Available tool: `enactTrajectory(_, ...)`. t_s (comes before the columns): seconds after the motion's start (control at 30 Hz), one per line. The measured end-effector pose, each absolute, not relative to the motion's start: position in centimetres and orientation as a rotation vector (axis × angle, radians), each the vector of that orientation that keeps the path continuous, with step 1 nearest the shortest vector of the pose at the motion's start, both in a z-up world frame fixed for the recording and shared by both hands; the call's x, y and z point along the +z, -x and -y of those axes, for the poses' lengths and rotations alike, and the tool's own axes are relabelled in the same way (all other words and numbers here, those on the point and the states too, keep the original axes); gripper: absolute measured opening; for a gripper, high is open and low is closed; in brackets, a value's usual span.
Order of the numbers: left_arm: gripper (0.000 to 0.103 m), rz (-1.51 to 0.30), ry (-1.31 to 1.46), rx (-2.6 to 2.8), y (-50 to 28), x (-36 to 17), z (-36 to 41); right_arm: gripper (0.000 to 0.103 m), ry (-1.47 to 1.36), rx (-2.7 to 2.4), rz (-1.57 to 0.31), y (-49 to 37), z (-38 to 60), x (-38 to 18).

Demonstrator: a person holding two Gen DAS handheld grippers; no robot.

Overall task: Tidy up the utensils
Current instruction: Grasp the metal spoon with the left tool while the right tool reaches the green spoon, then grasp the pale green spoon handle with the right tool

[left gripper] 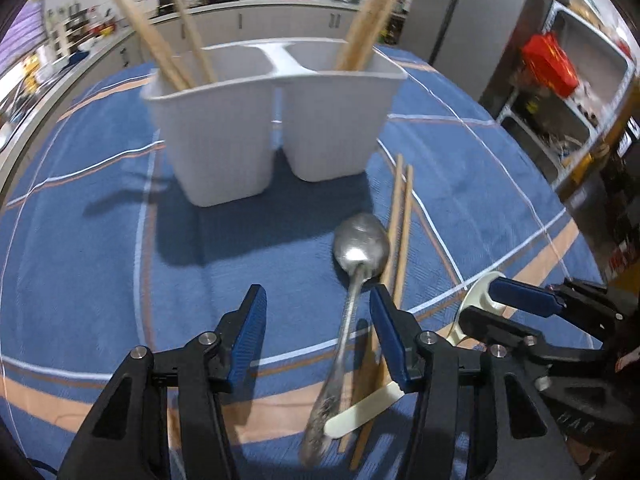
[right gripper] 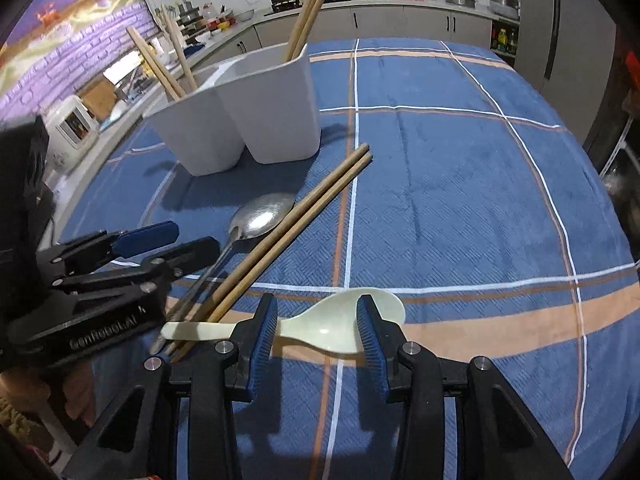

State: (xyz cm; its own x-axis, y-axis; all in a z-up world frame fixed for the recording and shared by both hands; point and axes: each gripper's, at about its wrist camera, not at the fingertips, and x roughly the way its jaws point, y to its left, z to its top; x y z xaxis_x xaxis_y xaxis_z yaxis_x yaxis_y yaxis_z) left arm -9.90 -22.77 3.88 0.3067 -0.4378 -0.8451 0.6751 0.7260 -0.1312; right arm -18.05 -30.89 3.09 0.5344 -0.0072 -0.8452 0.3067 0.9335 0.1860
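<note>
a: so, what lies around the holder [left gripper: 272, 120]?

b: a white ribbed plastic tub with two pockets, on a blue plaid cloth [right gripper: 460, 200]. wooden sticks [left gripper: 176, 28] lean in both pockets. a kitchen counter [right gripper: 400, 8] with pots runs behind.

a: and on the cloth?

b: a steel spoon [left gripper: 360, 248], shiny oval bowl toward the holder, patterned handle. just beside it a pair of chopsticks [right gripper: 304, 216], long and round, touching each other. a cream plastic spoon [right gripper: 340, 324] lies with its flat handle across the near ends of the chopsticks and the steel handle.

a: the grippers?

b: left gripper [left gripper: 318, 340] is open, blue ridged pads either side of the steel handle, not pressing it. right gripper [right gripper: 316, 340] is open too, straddling the cream spoon's bowl, pads apart from it. each gripper crowds the other's view.
</note>
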Motion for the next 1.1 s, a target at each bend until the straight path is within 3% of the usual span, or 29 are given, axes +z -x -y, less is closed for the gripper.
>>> enactTrajectory(0.03, 0.042, -1.026, -0.284, -0.752, 9.9, 3.5, 23.2, 0.045, -0.317, -0.200, -1.000, 17.9, 30.7, 2.9)
enactTrajectory(0.07, 0.030, -1.042, -0.303, -0.759, 9.9, 3.2, 23.7, 0.045, -0.303, -0.207, -1.006, 17.6, 30.5, 2.7)
enactTrajectory(0.17, 0.006, -1.045, -0.331, -0.782, 10.2, 3.0, 24.3, 0.048, -0.258, -0.218, -1.008, 17.3, 30.2, 2.5)
enactTrajectory(0.53, 0.005, -1.126, -0.202, -0.682, 10.3, 3.1, 19.8, 0.048, -0.034, -0.162, -1.066, 20.2, 28.4, 2.2)
enactTrajectory(0.87, 0.007, -1.125, -0.120, -0.580, 15.1, 3.2, 14.2, 0.048, -0.181, -0.276, -1.091, 27.7, 33.0, 2.3)
enactTrajectory(1.1, 0.011, -1.140, -0.138, -0.595, 15.4, 3.3, 14.0, 0.048, -0.144, -0.241, -1.107, 27.1, 32.5, 2.2)
